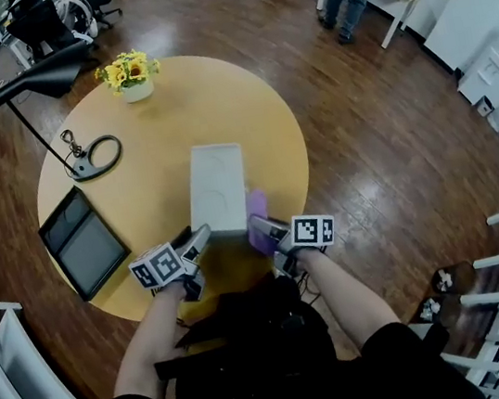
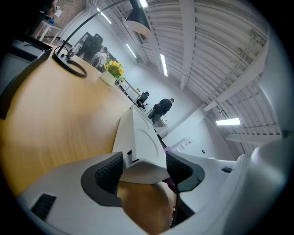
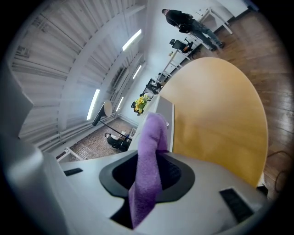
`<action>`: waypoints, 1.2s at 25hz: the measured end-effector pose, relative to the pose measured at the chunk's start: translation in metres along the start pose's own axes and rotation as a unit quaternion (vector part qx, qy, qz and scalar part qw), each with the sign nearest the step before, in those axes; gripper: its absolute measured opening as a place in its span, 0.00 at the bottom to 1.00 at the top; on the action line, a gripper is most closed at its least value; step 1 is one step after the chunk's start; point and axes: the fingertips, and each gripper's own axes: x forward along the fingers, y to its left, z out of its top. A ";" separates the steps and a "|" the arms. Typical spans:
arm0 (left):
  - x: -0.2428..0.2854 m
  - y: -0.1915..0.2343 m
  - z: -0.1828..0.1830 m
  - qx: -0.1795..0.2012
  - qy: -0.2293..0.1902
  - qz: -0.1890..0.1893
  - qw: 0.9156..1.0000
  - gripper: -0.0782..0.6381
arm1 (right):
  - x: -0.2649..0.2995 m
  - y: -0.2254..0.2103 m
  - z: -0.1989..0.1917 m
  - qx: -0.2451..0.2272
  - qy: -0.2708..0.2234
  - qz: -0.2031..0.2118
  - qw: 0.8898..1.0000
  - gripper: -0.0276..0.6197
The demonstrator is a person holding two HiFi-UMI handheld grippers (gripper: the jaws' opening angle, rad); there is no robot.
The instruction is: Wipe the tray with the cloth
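Right hand-held gripper (image 1: 258, 232) level, cloth (image 1: 256, 208) beside tray (image 1: 217, 185)

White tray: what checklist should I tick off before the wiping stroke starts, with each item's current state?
1. Left tongs grip the white rectangular tray at its near end: ok.
2. Right tongs clamp the purple cloth: ok.
3. Cloth touching the tray's top: not ok, it sits beside the tray's right edge.
4. Tray top free of other things: ok.
5. Tray lying flat on the round wooden table: cannot tell.
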 end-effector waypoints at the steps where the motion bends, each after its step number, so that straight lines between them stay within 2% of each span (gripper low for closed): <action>1: 0.000 0.000 0.000 0.000 -0.003 0.001 1.000 0.50 | -0.002 0.002 -0.003 0.000 0.002 0.000 1.000 0.18; 14: 0.003 0.007 0.003 -0.028 -0.031 0.017 0.999 0.50 | -0.013 0.018 -0.024 -0.017 0.024 -0.007 1.000 0.18; 19: -0.001 0.003 0.004 -0.037 -0.041 0.010 0.998 0.50 | -0.017 0.024 -0.025 -0.009 0.008 -0.007 1.000 0.18; 22: -0.009 0.000 0.005 -0.046 -0.047 -0.003 0.998 0.50 | -0.020 0.036 -0.026 0.010 -0.004 0.021 1.000 0.18; 25: -0.021 -0.008 0.010 -0.049 -0.055 -0.029 0.997 0.50 | -0.027 0.055 -0.022 0.065 -0.023 0.068 0.995 0.18; 27: -0.031 -0.011 0.019 -0.036 -0.069 -0.037 0.996 0.50 | -0.032 0.062 -0.007 0.044 -0.033 0.078 0.995 0.18; 30: -0.045 -0.019 0.036 0.003 -0.096 -0.042 0.995 0.50 | -0.038 0.075 0.025 -0.045 -0.044 0.079 0.995 0.18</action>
